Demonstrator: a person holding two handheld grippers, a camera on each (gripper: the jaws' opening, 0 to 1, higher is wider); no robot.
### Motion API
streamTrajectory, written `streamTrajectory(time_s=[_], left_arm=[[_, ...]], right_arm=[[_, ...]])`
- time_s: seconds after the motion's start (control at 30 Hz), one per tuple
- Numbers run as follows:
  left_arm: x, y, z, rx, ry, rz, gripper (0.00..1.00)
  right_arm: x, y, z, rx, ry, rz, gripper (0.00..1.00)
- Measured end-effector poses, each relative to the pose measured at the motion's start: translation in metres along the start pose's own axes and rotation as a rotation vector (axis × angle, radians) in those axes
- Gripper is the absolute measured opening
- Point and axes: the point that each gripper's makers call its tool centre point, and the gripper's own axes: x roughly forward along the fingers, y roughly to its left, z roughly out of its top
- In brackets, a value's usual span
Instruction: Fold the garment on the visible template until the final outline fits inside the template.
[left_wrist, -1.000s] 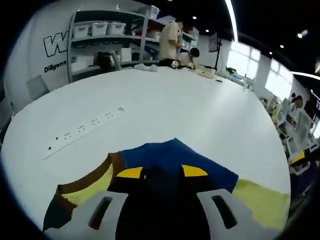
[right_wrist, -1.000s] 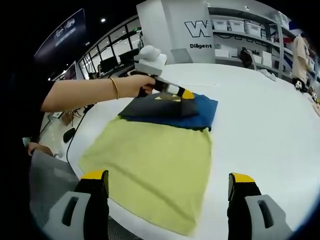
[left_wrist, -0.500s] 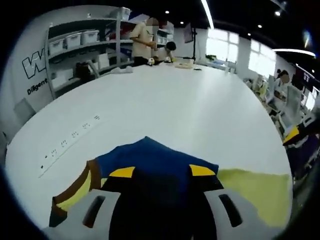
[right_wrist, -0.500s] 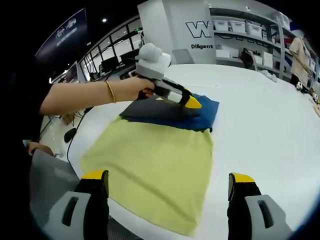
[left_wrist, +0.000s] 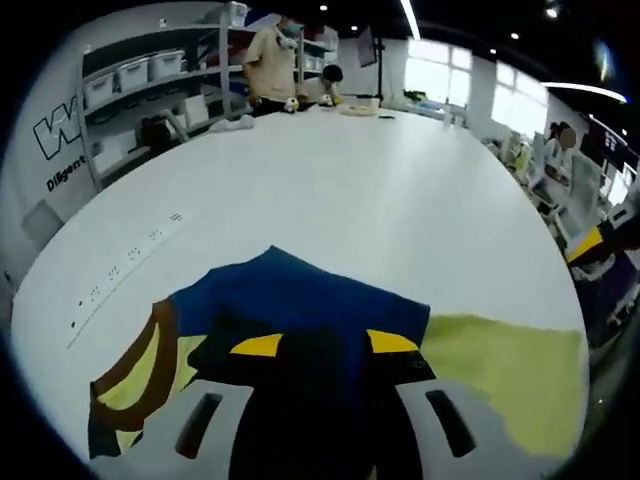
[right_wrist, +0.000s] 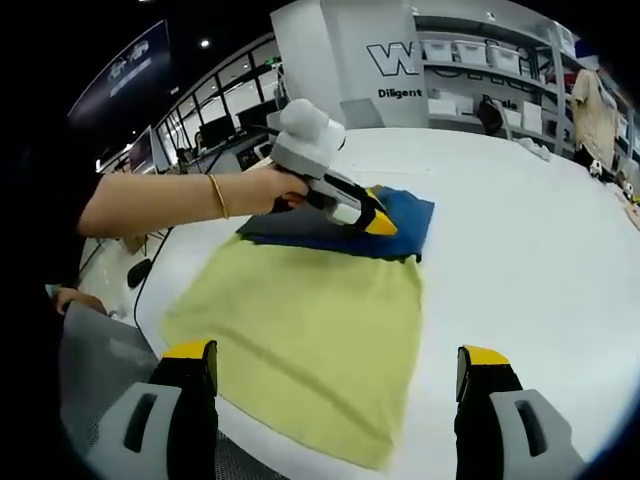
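A blue and dark navy garment (right_wrist: 400, 225) lies folded at the far end of a yellow-green template cloth (right_wrist: 310, 330) on the white table (right_wrist: 540, 250). In the left gripper view the blue fabric (left_wrist: 300, 300) spreads ahead of the jaws, with a yellow, brown-banded part (left_wrist: 135, 365) at its left and the template (left_wrist: 510, 370) at its right. My left gripper (left_wrist: 325, 345) is shut on a dark fold of the garment. A hand holds the left gripper (right_wrist: 378, 222) just above the garment. My right gripper (right_wrist: 337, 358) stands wide open over the template's near end, with nothing between its fingers.
A row of sockets (left_wrist: 120, 270) is set into the table left of the garment. Shelves with bins (left_wrist: 130, 80) and people (left_wrist: 268, 60) are beyond the table's far end. A grey chair (right_wrist: 95, 350) stands by the near edge.
The left gripper has lifted slightly and shifted along the garment, its tips now tilted down over the blue part. The left view turned, so more blue fabric shows. The right gripper stayed put.
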Motion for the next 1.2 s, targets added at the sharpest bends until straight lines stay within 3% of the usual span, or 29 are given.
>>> streamTrajectory(time_s=[0.37,0.43,0.77,1.0,1.2], left_arm=[[0.009,-0.003,-0.006,-0.018,-0.012,0.014,0.05],[0.009,-0.001,-0.006,-0.062,-0.028,0.009,0.04],[0.008,-0.001,-0.004,-0.051,-0.034,0.011,0.02],[0.003,-0.01,0.013,-0.058,-0.104,-0.037,0.01],[0.011,-0.015,0.01,-0.084,-0.108,-0.075,0.0]], right_arm=[[0.002,-0.002,-0.003,0.006,0.002,-0.004,0.99],[0.002,-0.003,-0.003,0.006,0.003,-0.005,0.99],[0.003,-0.004,-0.001,0.008,-0.002,-0.006,0.99],[0.004,-0.005,-0.001,0.004,0.001,-0.005,0.99],[0.004,-0.006,-0.001,0.007,-0.002,-0.005,0.99]])
